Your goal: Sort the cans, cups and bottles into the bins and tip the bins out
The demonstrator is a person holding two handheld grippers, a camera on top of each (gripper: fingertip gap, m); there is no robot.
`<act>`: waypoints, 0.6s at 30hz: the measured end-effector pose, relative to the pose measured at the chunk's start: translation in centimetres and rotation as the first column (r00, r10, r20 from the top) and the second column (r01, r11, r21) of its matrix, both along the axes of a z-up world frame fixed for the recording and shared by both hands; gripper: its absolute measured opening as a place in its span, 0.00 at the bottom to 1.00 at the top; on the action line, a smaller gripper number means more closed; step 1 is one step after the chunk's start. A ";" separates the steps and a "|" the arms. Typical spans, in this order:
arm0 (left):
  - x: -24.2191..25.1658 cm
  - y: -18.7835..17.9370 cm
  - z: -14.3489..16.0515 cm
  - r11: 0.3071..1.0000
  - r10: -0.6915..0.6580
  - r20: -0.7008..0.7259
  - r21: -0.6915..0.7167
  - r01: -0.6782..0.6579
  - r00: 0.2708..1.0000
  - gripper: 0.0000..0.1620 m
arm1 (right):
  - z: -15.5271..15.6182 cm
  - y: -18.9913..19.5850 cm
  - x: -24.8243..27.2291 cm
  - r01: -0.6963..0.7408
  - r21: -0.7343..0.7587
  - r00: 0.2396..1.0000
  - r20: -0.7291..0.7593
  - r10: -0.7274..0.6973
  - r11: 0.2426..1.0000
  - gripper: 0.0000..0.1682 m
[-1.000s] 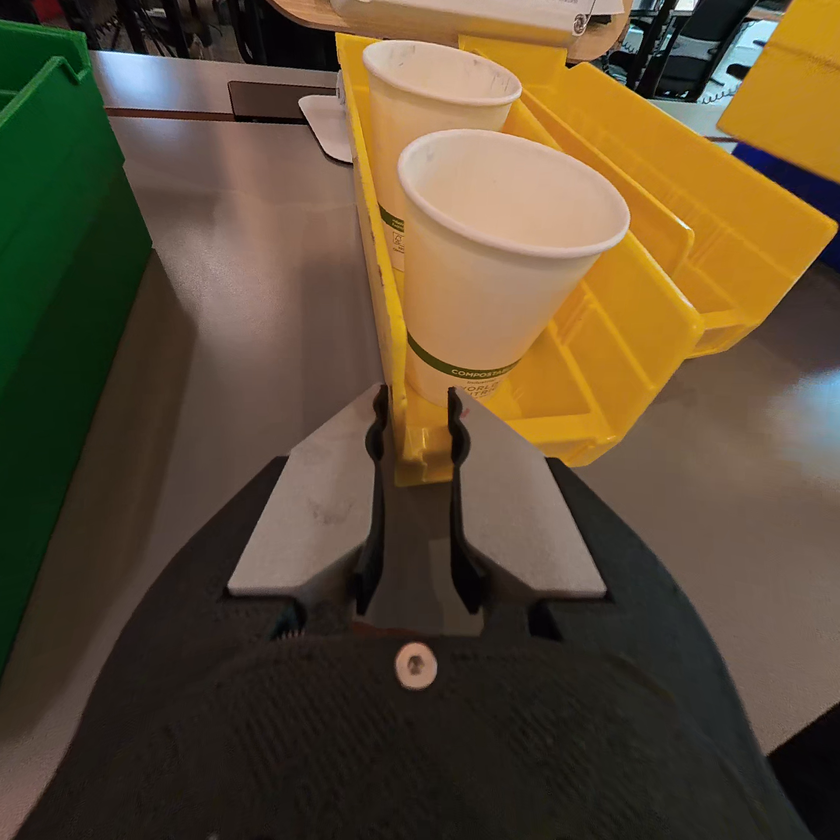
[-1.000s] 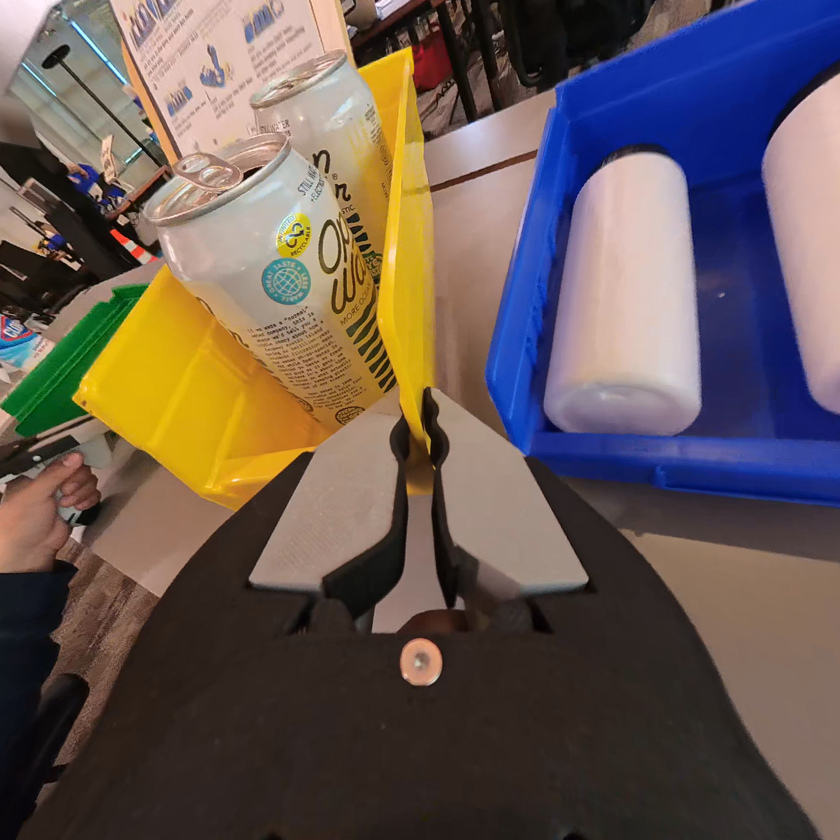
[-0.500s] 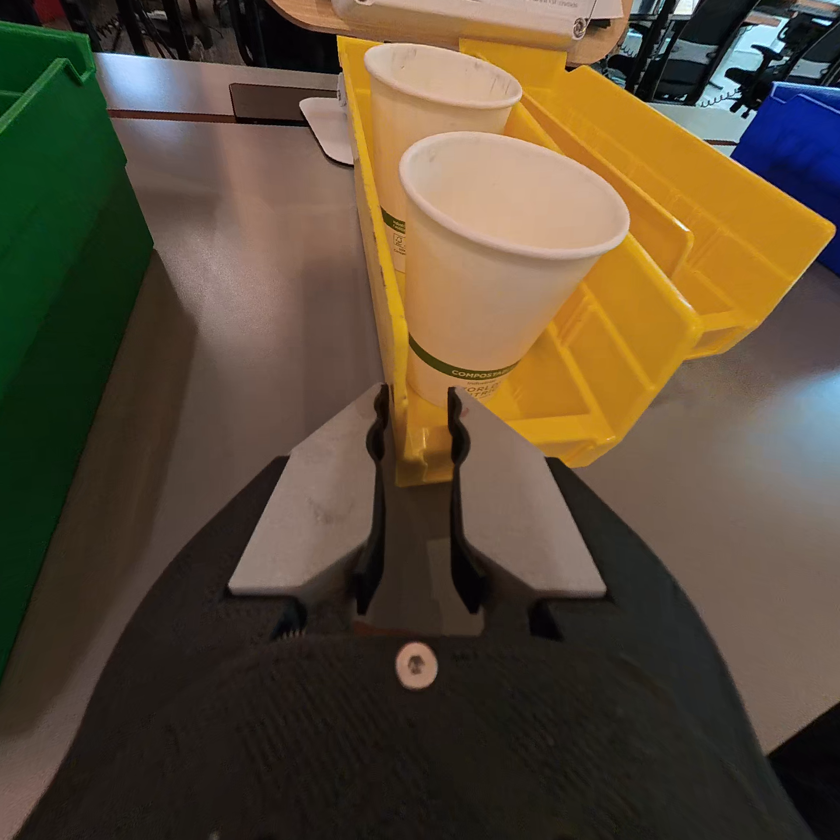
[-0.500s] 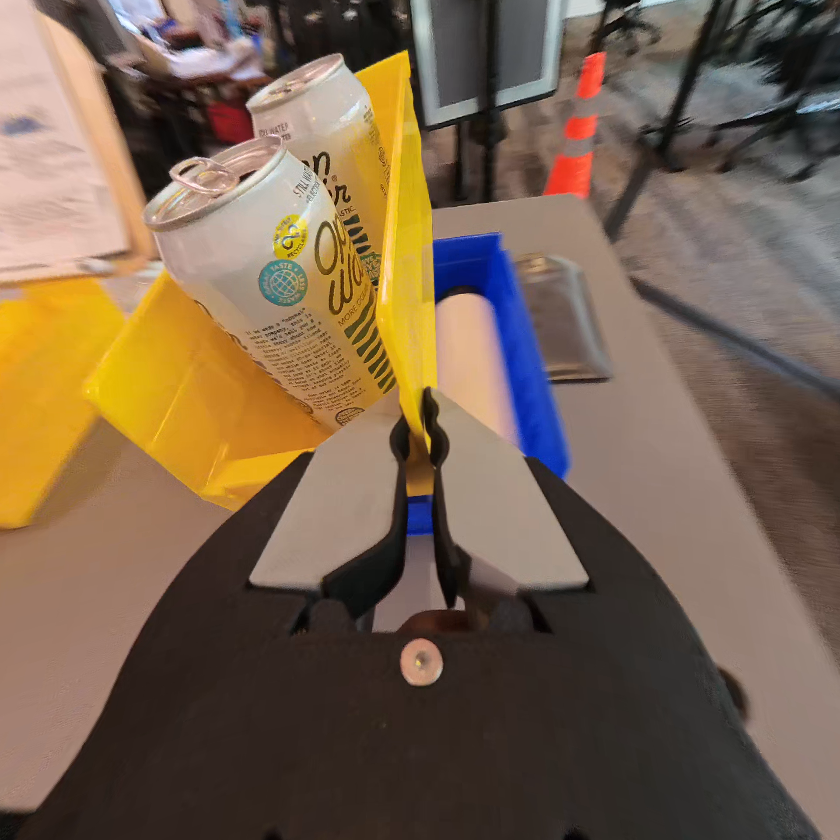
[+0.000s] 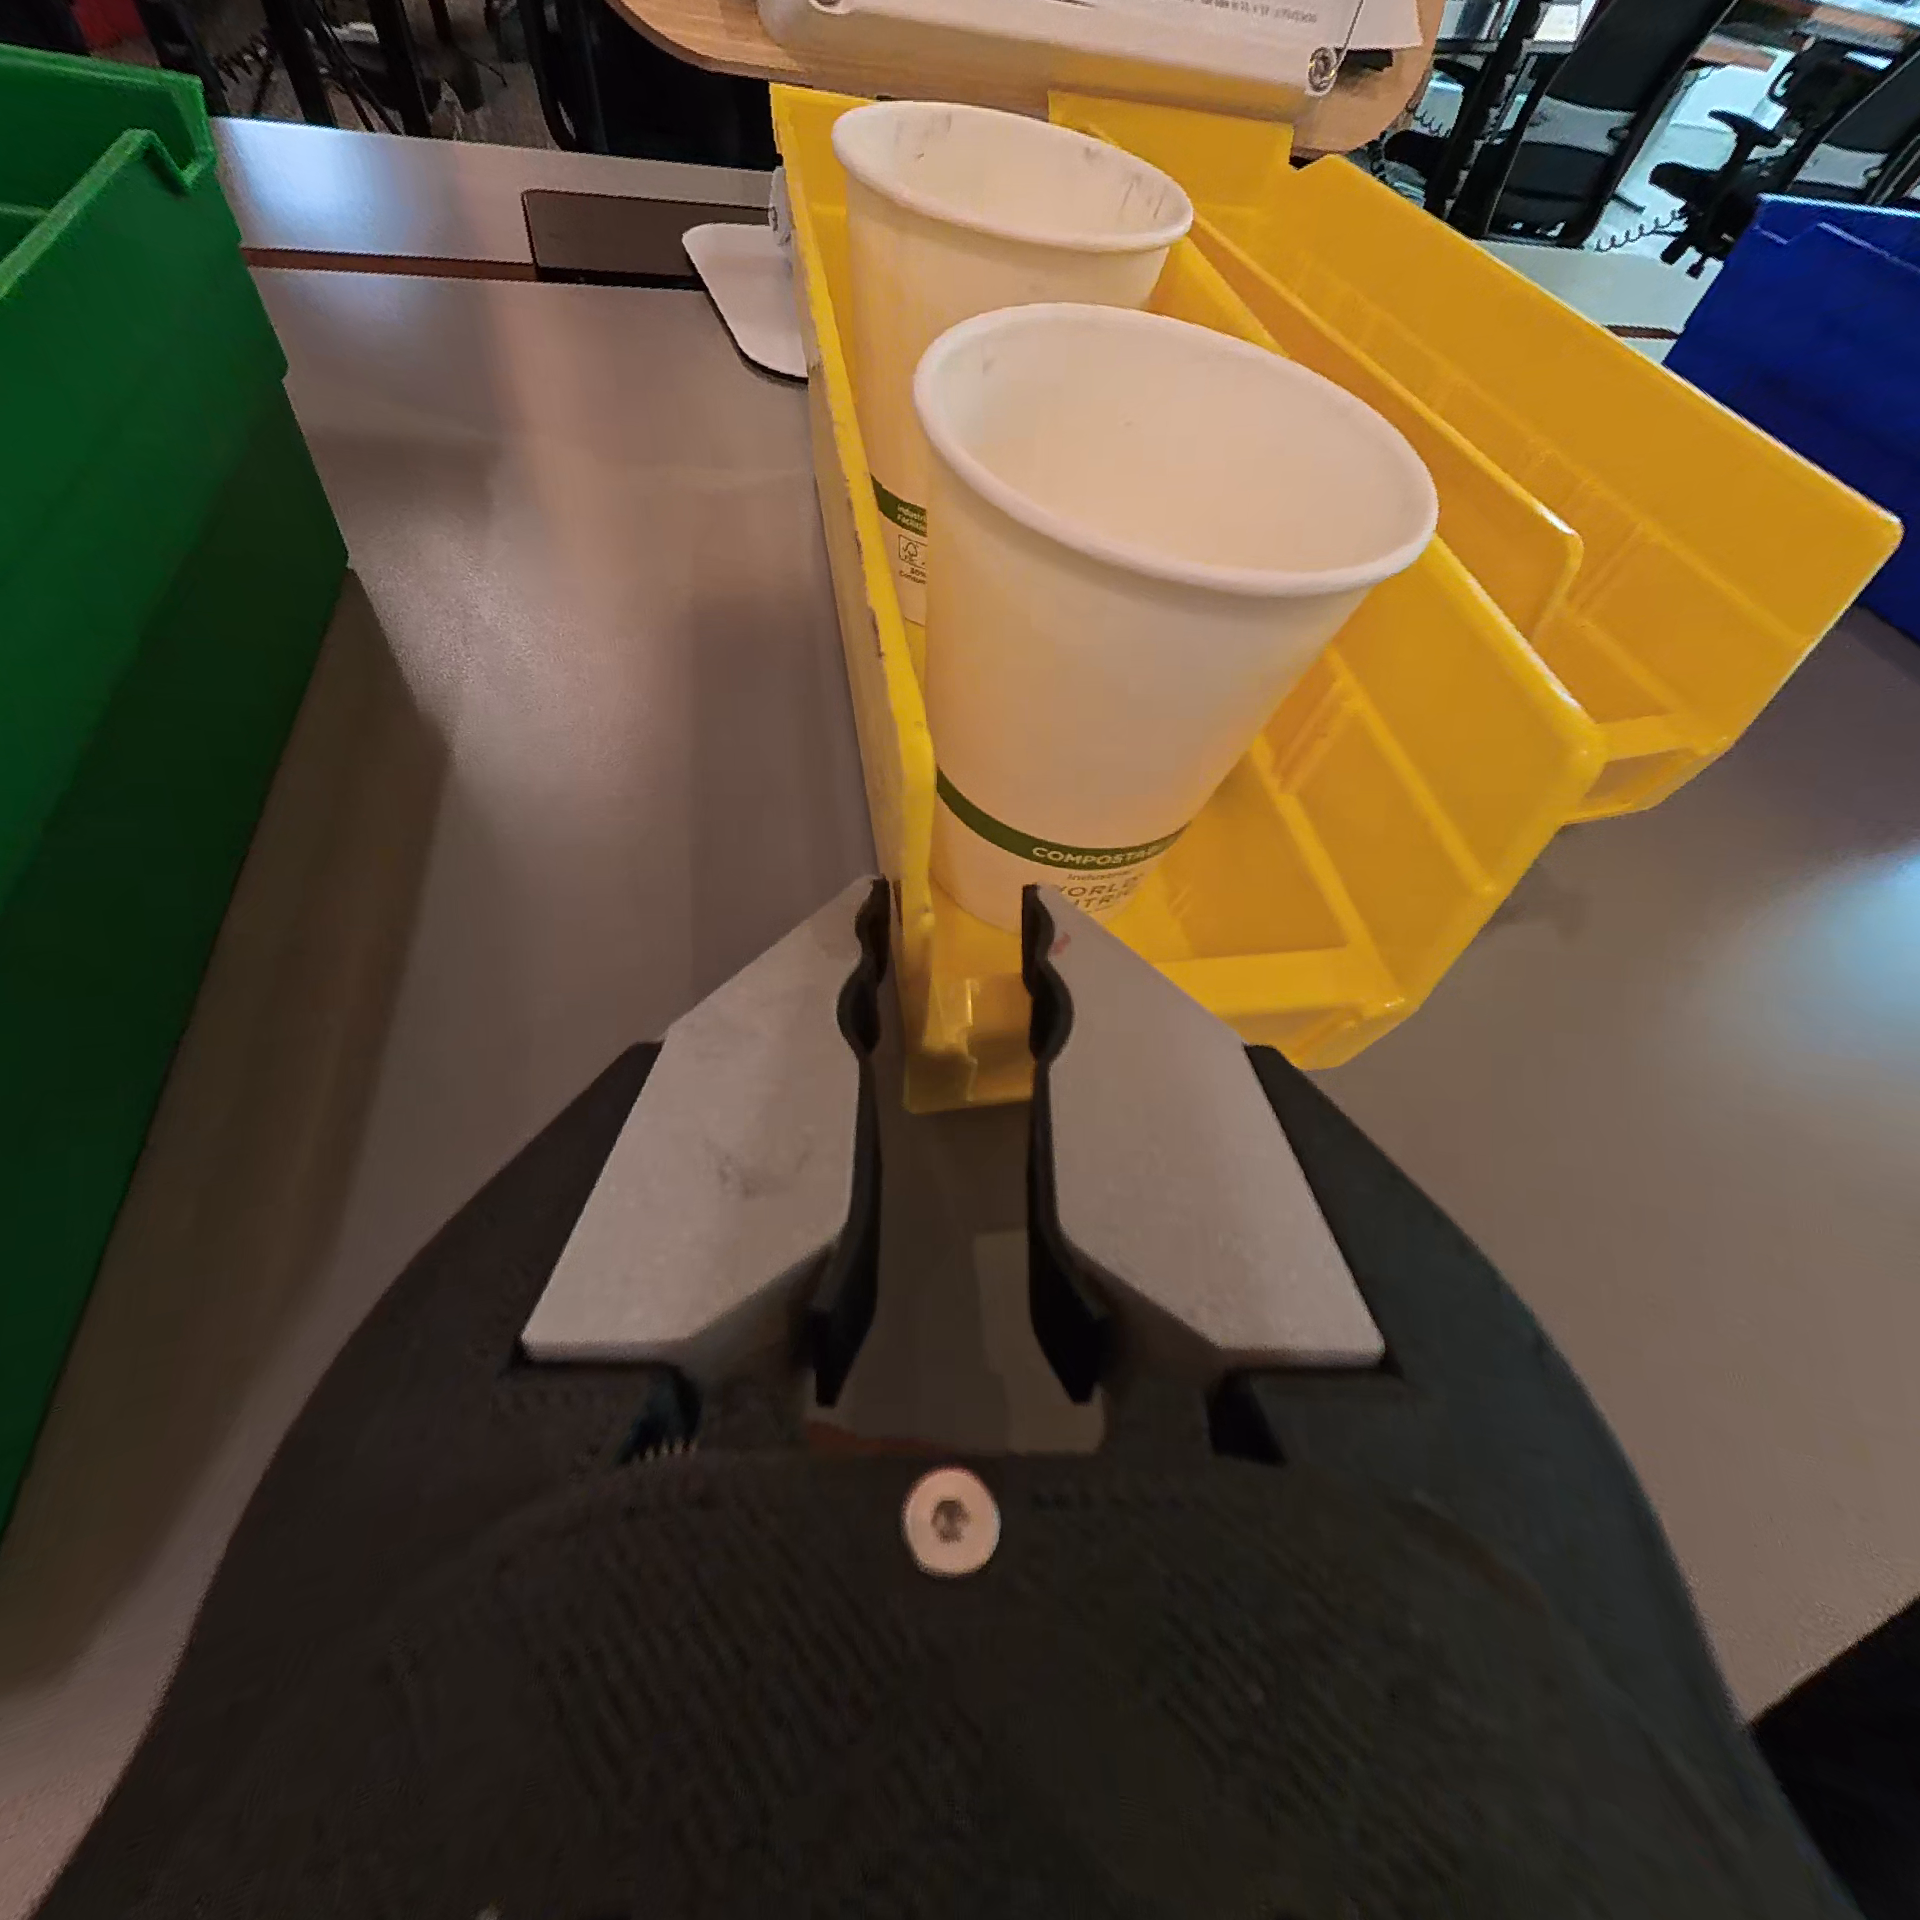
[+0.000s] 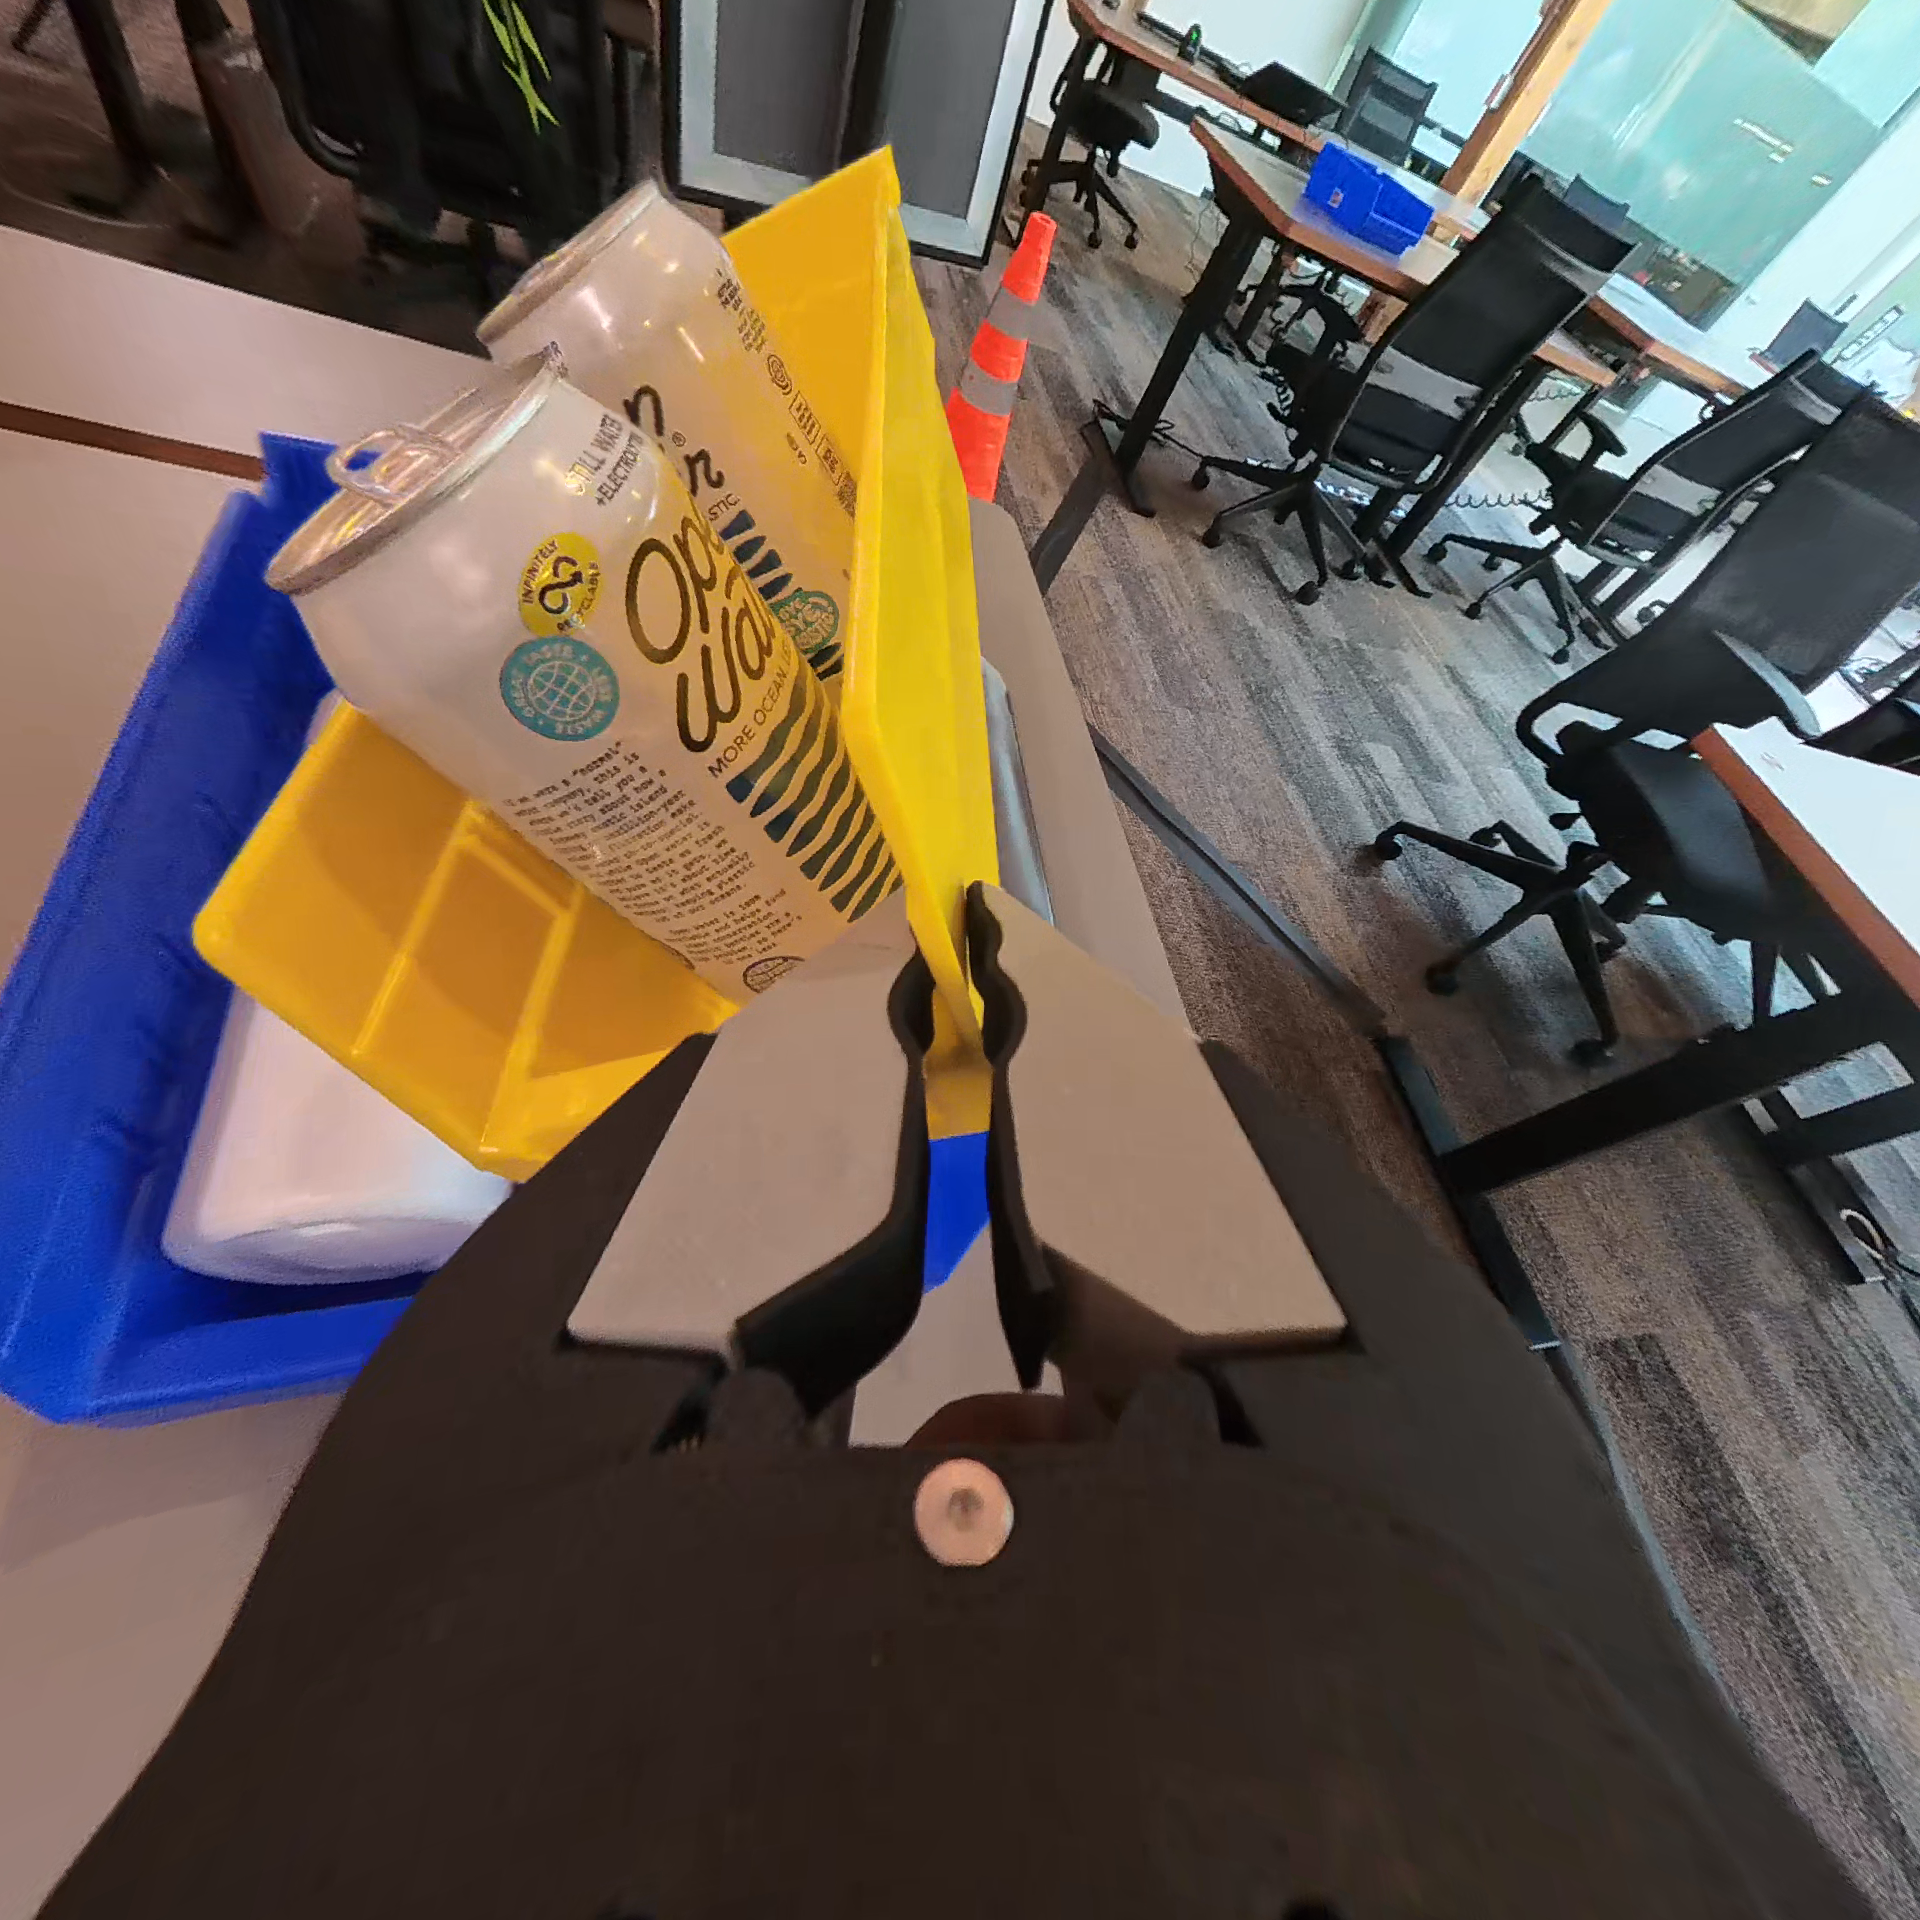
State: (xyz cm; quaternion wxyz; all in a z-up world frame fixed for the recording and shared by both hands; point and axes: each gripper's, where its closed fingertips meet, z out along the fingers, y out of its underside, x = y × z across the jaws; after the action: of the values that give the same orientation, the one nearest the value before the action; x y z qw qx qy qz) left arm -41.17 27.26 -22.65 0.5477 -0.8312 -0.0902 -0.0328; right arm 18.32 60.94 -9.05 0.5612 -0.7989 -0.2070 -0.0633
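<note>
In the left wrist view my left gripper (image 5: 951, 914) is shut on the near corner of a yellow bin (image 5: 1382, 831). The bin is tilted and holds two white paper cups, one in front (image 5: 1122, 665) and one behind (image 5: 977, 270). In the right wrist view my right gripper (image 6: 966, 935) is shut on the thin wall of another yellow bin (image 6: 416, 935). That bin is held tilted in the air with two tall white cans (image 6: 540, 675) (image 6: 675, 343) leaning in it. It hangs over a blue bin (image 6: 114, 883) in which a white bottle (image 6: 301, 1174) lies.
A green bin (image 5: 135, 623) stands at the left of the grey table (image 5: 582, 644). A further yellow bin (image 5: 1662, 582) sits behind the cup bin, with a blue bin (image 5: 1818, 364) beyond it. Past the table's right edge are an orange cone (image 6: 1003, 353) and office chairs (image 6: 1662, 831).
My right gripper has swung the can bin to the right, from beside the blue bin to above it. The left gripper and the cup bin have barely moved.
</note>
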 end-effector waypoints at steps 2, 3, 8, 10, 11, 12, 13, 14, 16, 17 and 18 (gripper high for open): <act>0.0 0.0 0.0 1.000 -0.001 0.004 0.002 0.001 1.000 0.14 | 0.0 0.0 0.4 0.005 0.007 1.000 0.007 -0.005 1.000 0.00; 0.0 0.0 0.0 1.000 -0.003 0.008 0.000 0.003 1.000 0.14 | 0.1 0.0 0.5 0.005 0.009 1.000 0.011 -0.005 1.000 0.00; 0.0 0.0 -0.1 1.000 -0.006 0.012 -0.006 0.006 1.000 0.14 | 0.8 -0.1 1.5 0.024 0.036 0.998 0.058 -0.026 0.999 0.00; 0.0 0.0 0.0 1.000 -0.003 0.004 0.002 0.003 1.000 0.14 | 1.2 0.0 2.0 0.031 0.053 0.995 0.095 -0.036 0.998 0.00; 0.0 0.0 0.1 1.000 -0.001 0.000 0.004 0.001 1.000 0.14 | 1.4 0.0 2.2 0.035 0.064 0.991 0.124 -0.043 0.997 0.00; 0.0 0.0 0.1 1.000 -0.001 -0.002 0.004 0.001 1.000 0.14 | 1.6 0.1 2.5 0.041 0.078 0.985 0.162 -0.053 0.996 0.00; 0.0 0.0 0.0 1.000 -0.001 -0.004 0.002 0.001 1.000 0.14 | 1.8 0.1 2.7 0.045 0.097 0.975 0.213 -0.065 0.994 0.00; 0.0 0.0 0.0 1.000 -0.001 -0.005 -0.001 0.001 1.000 0.14 | 2.1 0.2 2.9 0.049 0.121 0.959 0.273 -0.081 0.991 0.00; 0.1 0.0 0.0 1.000 -0.001 -0.007 -0.004 0.001 1.000 0.14 | 2.5 0.5 3.1 0.052 0.170 0.913 0.392 -0.116 0.984 0.00; 0.1 0.0 0.0 1.000 -0.001 -0.008 -0.003 0.001 1.000 0.14 | 2.6 0.7 3.1 0.051 0.187 0.889 0.439 -0.130 0.981 0.00; 0.1 0.0 0.0 1.000 0.000 -0.009 -0.002 0.000 1.000 0.14 | 2.7 0.8 3.0 0.047 0.197 0.869 0.476 -0.137 0.979 0.00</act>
State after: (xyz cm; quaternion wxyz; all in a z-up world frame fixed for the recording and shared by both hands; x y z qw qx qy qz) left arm -41.12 27.25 -22.67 0.5472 -0.8319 -0.0878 -0.0290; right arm 21.35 61.79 -6.39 0.5566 -0.7124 -0.2966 -0.3076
